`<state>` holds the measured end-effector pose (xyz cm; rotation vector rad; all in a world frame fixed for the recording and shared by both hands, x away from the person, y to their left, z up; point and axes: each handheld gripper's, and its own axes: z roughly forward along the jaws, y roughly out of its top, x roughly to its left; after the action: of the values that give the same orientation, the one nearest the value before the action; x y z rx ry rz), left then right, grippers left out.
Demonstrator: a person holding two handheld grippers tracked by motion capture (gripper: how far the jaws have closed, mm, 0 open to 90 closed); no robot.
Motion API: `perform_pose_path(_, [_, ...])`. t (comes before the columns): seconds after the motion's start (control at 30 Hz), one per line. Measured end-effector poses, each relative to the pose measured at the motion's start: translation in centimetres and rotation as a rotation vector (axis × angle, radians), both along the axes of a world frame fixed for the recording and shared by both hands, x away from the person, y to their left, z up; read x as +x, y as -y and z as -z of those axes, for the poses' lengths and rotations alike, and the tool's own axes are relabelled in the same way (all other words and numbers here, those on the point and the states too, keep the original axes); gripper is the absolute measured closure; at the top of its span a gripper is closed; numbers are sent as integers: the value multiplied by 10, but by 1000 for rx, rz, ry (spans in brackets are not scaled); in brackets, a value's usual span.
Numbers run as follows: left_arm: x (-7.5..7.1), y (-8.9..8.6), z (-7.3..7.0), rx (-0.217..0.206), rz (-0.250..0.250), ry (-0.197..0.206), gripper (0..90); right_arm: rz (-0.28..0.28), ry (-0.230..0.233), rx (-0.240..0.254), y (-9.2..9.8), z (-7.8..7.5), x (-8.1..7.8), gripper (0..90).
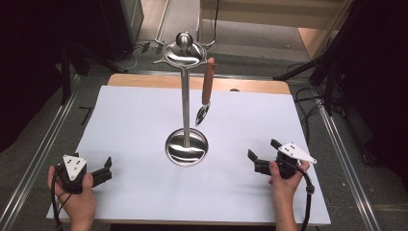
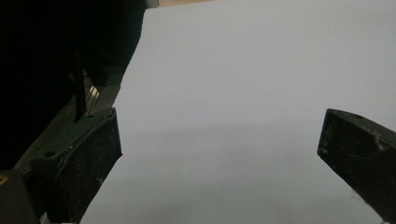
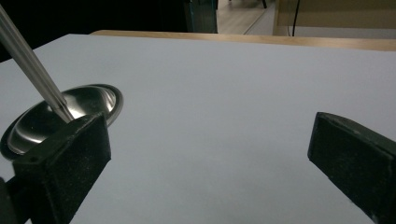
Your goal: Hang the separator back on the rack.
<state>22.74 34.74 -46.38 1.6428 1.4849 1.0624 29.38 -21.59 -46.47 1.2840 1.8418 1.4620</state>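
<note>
Nearest the person, two hands each hold one tool low over the white sheet [image 1: 144, 125]: the left gripper [image 1: 107, 169] at the near left and the right gripper [image 1: 260, 155] at the near right, both with jaws spread wide and holding nothing. Between them and a little farther off stands one polished metal stand [image 1: 185, 96], a round dished base, a slim upright pole and a hooked top crowned by a ball. One utensil [image 1: 206, 91] with a reddish-brown wooden handle and small metal head hangs from a hook on its right. Beyond, the wooden table edge [image 1: 260, 85], then grey floor, metal rails and black cables.
</note>
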Motion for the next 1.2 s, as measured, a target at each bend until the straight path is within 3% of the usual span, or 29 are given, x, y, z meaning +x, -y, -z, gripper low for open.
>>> perform_pose_path(1.03, [0,0,0,3,2,-1,3,126,-31,29,65,13,-26,0])
perform_pose_path(1.2, [0,0,0,4,1,0,3,144,-38,12,75,14,-32,0])
